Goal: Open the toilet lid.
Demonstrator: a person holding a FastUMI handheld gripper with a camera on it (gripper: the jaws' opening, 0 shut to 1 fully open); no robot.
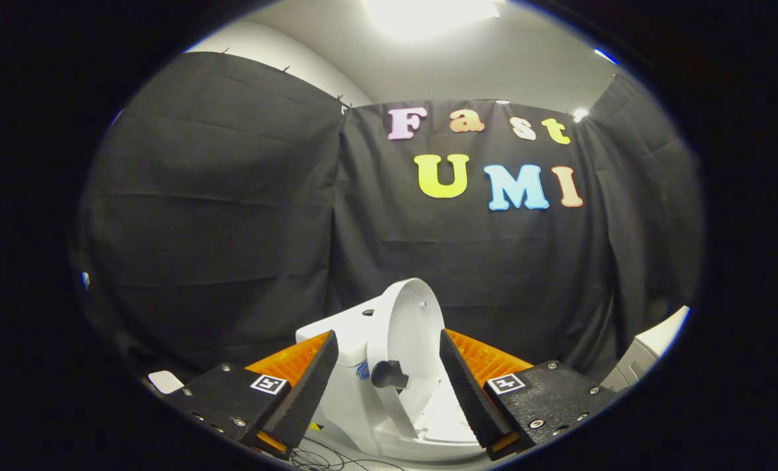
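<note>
White toilet lid (407, 327), orange-black fingers (310, 386)

Gripper (389, 386) level, jaws spread wide apart, ribbed pads (310, 386) facing inward.

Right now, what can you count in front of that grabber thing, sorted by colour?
White: 3 (toilet body, raised lid, small flat piece beside the left finger)
Black: 1 (knob on the lid, between the open jaws of the gripper)
Blue: 1 (small part on the toilet)
Total: 5
</note>
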